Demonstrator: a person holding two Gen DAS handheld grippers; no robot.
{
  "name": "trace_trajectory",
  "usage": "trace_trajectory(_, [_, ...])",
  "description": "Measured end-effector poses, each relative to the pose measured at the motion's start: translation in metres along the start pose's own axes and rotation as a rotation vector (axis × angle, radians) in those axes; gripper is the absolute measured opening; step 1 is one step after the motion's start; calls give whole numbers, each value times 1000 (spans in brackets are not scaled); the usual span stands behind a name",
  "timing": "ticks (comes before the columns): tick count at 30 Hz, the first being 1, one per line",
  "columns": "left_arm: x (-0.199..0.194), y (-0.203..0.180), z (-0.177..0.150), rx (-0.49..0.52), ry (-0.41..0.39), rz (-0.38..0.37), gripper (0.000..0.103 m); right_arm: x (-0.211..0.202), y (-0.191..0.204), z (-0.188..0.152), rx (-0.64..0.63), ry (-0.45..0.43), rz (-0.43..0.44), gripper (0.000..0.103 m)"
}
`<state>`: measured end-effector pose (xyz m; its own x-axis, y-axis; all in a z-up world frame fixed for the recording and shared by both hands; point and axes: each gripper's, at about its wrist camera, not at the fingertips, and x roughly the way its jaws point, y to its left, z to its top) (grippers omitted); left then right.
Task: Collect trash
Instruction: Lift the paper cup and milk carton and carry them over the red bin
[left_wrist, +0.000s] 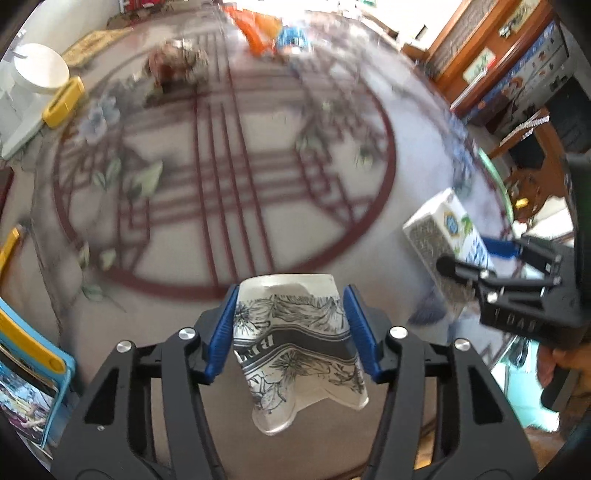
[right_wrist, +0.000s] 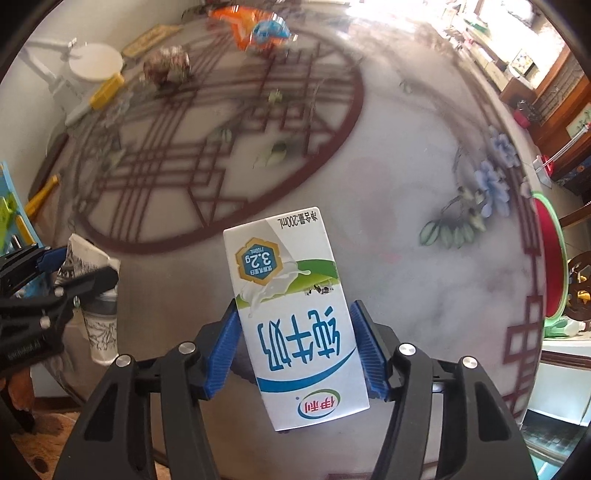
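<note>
We hold a squashed paper cup (left_wrist: 295, 343) in our left gripper (left_wrist: 291, 332), low in the middle of its view, pinched at both sides. It looks light and soft, so we squeeze gently. Our right gripper (right_wrist: 295, 343) pinches a small milk carton (right_wrist: 291, 314) by its side walls; it seems stiffer. More wrappers (right_wrist: 255, 29) lie at the top, on the shiny round table (right_wrist: 424, 258).
</note>
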<state>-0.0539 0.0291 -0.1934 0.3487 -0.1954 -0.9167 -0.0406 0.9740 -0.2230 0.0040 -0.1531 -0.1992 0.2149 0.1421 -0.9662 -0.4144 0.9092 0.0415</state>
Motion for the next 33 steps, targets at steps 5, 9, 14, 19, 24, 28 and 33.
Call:
trace_trajectory(5, [-17, -17, 23, 12, -79, -19, 54, -32, -9, 6, 39, -86, 10, 57])
trace_trajectory(9, [-25, -35, 40, 41, -117, -45, 54, -55, -21, 8, 77, -141, 28, 57])
trace_trajectory(14, [-25, -65, 57, 86, -134, -73, 54, -72, -37, 10, 114, -179, 37, 57])
trace_trajectory(19, [-18, -94, 70, 122, -133, -90, 54, -87, -62, 4, 164, -207, 39, 57])
trace_trajectory(24, [-11, -123, 81, 160, -130, -93, 54, -94, -90, -1, 209, -223, 47, 57])
trace_trajectory(28, [-4, -144, 88, 182, -122, -92, 54, -96, -111, -5, 235, -223, 59, 57])
trace_trajectory(33, [4, -172, 96, 209, -113, -89, 54, -100, -141, -9, 265, -239, 73, 57])
